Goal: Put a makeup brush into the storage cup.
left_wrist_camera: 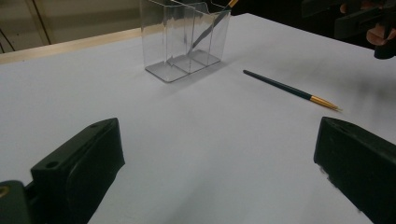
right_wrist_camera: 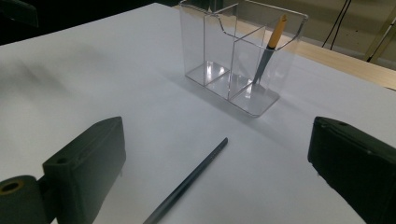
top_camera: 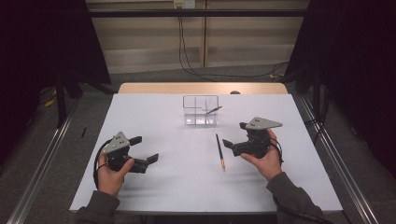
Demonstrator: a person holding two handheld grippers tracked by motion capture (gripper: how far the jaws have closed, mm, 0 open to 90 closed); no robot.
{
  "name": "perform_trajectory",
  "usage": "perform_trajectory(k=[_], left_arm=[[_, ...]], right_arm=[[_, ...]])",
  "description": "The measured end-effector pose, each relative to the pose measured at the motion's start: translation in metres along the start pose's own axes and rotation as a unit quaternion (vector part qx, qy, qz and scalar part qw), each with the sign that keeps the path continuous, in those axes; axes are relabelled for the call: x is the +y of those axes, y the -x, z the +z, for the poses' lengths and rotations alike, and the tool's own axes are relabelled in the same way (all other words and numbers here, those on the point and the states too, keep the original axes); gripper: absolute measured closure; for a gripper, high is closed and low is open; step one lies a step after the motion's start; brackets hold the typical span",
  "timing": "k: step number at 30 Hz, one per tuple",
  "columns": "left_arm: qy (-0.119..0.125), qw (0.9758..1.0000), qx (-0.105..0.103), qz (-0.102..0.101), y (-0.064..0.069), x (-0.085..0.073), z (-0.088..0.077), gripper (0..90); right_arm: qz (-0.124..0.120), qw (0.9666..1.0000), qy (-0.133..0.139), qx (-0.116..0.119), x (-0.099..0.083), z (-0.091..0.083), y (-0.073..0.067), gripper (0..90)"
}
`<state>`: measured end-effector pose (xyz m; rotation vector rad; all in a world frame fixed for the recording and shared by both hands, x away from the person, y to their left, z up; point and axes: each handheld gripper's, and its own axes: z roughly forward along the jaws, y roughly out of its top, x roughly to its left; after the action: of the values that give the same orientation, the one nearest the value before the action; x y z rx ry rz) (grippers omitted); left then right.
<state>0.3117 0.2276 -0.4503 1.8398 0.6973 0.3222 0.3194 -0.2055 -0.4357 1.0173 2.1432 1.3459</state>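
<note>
Bare white bench (top_camera: 154,116) lies ahead of the left hand-held gripper (top_camera: 145,149). Just left of the right hand-held gripper (top_camera: 233,134) lies a thin dark brush with a gold ferrule (top_camera: 219,151); beyond it stands a clear plastic three-compartment holder (top_camera: 201,111).

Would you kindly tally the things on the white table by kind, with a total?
Thin dark brushes with gold ferrules: 2, one lying on the table, one leaning in the organizer
Clear plastic compartment organizer: 1
Total: 3
</note>
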Motion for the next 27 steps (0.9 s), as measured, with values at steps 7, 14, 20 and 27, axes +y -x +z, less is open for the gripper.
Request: perform_trajectory(k=[7, 14, 20, 27], left_arm=[[-0.001, 1.0000, 0.004, -0.002, 0.000, 0.000, 0.000, 1.1], [-0.005, 0.9999, 0.010, -0.001, 0.001, 0.000, -0.001, 1.1], [-0.005, 0.9999, 0.010, -0.001, 0.001, 0.000, -0.001, 1.1], [-0.008, 0.9999, 0.014, 0.001, 0.001, 0.000, -0.001, 1.1]], right_arm=[[-0.006, 0.9999, -0.013, 0.004, 0.004, 0.007, -0.004, 3.6], [-0.004, 0.9992, -0.039, 0.007, 0.008, 0.015, -0.008, 3.5], [-0.004, 0.9972, -0.074, 0.009, 0.009, 0.022, -0.010, 3.7], [-0.002, 0.9951, -0.098, 0.015, 0.010, 0.025, -0.011, 3.6]])
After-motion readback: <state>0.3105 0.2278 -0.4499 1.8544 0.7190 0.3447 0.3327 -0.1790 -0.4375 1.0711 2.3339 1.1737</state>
